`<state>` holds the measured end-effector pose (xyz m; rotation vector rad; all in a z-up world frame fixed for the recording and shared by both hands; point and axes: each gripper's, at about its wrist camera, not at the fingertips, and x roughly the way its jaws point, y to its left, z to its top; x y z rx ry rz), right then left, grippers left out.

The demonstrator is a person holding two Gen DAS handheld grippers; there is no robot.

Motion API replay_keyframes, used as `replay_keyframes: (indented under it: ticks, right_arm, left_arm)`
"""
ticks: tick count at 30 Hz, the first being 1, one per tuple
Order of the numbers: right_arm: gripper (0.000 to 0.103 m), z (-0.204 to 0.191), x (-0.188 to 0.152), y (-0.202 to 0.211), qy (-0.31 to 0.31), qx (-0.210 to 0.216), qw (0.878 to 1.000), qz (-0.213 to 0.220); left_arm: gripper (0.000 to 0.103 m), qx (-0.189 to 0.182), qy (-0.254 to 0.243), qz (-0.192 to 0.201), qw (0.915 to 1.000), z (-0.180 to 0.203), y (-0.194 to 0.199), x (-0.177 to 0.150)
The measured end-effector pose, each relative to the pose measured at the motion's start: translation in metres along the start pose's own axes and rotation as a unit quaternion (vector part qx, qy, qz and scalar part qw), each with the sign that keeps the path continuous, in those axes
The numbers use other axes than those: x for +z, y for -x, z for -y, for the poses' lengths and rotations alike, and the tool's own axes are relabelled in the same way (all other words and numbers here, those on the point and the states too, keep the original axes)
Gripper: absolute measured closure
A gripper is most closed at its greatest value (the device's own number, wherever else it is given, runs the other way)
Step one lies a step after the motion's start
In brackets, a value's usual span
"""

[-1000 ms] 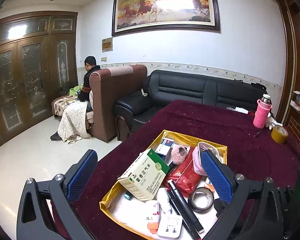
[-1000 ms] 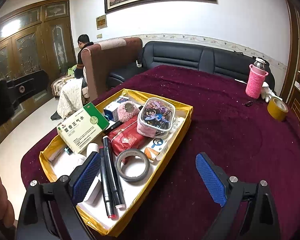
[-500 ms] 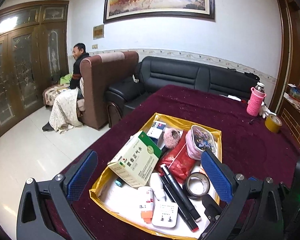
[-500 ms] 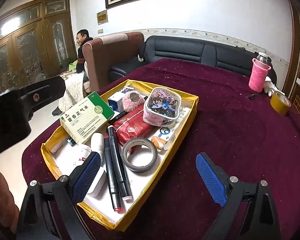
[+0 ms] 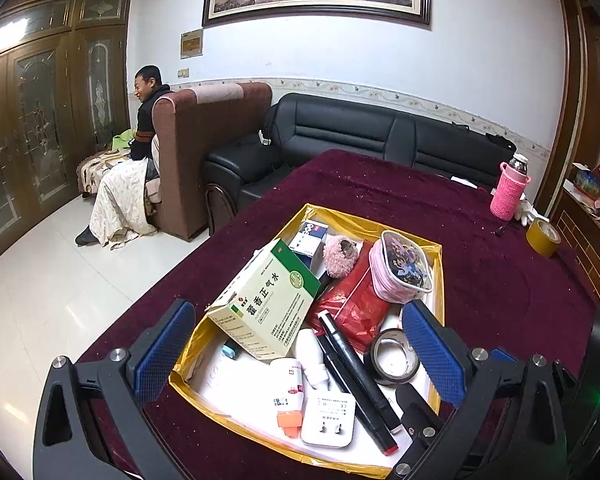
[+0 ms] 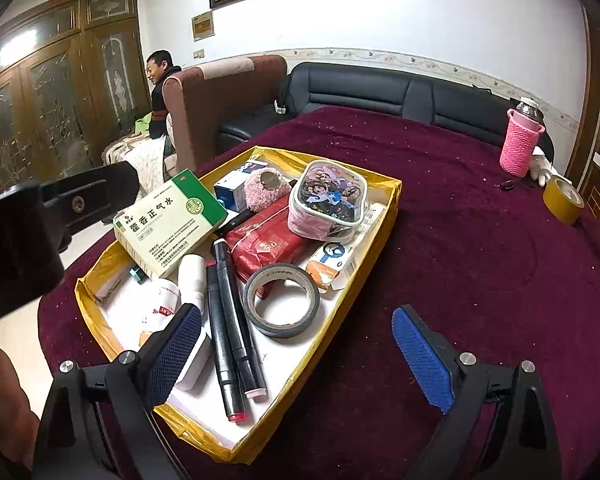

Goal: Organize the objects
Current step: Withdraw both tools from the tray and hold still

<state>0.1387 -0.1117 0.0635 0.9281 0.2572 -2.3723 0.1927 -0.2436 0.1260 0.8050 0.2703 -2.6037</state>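
Both grippers hovered wide apart and empty over the crowded yellow tray [image 6: 380, 216]
Left gripper [image 5: 300, 354] and right gripper [image 6: 296, 354] held nothing; sorting stage unclear

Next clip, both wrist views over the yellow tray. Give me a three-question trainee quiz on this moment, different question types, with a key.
1. True or false: the left claw is shut on the green-and-white medicine box.
2. Multiple choice: the roll of dark tape lies A) inside the yellow tray, B) on the maroon tablecloth beside the tray, C) on the black sofa.
3. Fill in: the two black markers lie side by side between the white bottle and the ____.

Key: 1 false, both claws are open and hold nothing, the right claw too; 2 A; 3 roll of dark tape.
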Motion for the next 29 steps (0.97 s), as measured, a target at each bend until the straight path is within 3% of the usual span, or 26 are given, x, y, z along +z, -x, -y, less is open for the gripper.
replay_keyframes:
  ticks: [14,21,29]
  right_arm:
    - [0.004,-0.003,-0.002,-0.003,0.005,-0.001,1.000,-0.007]
    - [0.004,-0.005,-0.002,-0.004,0.008,-0.004,1.000,-0.010]
    - [0.004,-0.007,-0.002,-0.004,0.009,-0.003,1.000,-0.012]
  left_arm:
    - [0.000,-0.024,0.014,-0.038,0.9989,-0.005,-0.013,-0.004]
    - [0.000,-0.018,0.036,-0.022,0.9990,-0.015,-0.011,-0.006]
    - [0.000,0.036,0.041,-0.019,0.9983,-0.023,-0.010,-0.004]
